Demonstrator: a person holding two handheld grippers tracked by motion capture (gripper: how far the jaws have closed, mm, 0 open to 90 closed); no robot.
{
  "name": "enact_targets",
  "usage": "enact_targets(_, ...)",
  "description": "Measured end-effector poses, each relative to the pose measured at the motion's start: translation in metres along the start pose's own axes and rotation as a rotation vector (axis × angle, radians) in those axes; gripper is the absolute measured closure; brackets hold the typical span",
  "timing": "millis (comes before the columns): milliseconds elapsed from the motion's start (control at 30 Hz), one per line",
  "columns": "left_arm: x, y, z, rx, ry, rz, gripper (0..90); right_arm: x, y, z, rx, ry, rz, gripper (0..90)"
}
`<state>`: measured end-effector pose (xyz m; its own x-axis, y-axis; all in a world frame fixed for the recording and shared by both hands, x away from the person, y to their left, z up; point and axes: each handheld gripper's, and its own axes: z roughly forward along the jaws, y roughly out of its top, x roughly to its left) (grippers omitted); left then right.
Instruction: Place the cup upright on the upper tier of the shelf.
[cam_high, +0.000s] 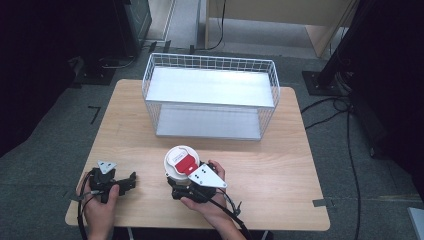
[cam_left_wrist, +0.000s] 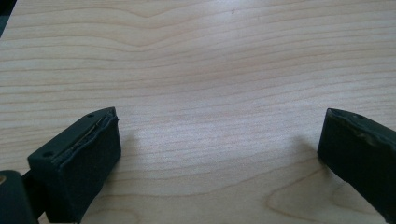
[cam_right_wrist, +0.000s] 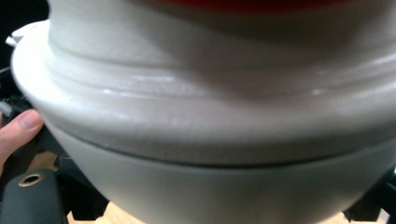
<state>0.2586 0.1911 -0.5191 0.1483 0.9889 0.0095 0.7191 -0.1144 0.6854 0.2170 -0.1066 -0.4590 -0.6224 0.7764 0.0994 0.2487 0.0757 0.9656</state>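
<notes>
At the near left corner of the wooden table (cam_high: 280, 165), the left gripper (cam_high: 131, 181) rests low over the bare wood, its jaws spread wide with nothing between them. Further right, near the table's front middle, the right gripper (cam_high: 175, 186) is clamped on a white container (cam_high: 181, 161) with a red-and-white lid. Behind stands a white wire basket (cam_high: 210, 95).

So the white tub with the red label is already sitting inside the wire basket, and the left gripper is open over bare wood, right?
Not quite. The white tub is not in the wire basket; the high view shows it on the table in front of the basket, at the right gripper. The rest holds: the left gripper is open over bare wood.
</notes>
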Motion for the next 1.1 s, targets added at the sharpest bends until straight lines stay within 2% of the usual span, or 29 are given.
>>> enact_targets(200, 0.000, 0.000, 0.000, 0.000, 0.000, 0.000, 0.0, -0.005, 0.010, -0.005, -0.055, -0.048, -0.023, 11.2)
enact_targets(233, 0.000, 0.000, 0.000, 0.002, 0.000, 0.001, 0.0, -0.007, 0.014, -0.007, -0.076, -0.068, -0.024, 11.2)
enact_targets(467, 0.000, 0.000, 0.000, 0.002, 0.000, 0.001, 0.0, -0.014, 0.023, -0.010, -0.113, -0.105, -0.034, 11.3)
enact_targets(1100, 0.000, 0.000, 0.000, 0.003, 0.000, 0.002, 0.0, -0.030, 0.051, -0.016, -0.173, -0.170, -0.049, 11.5)
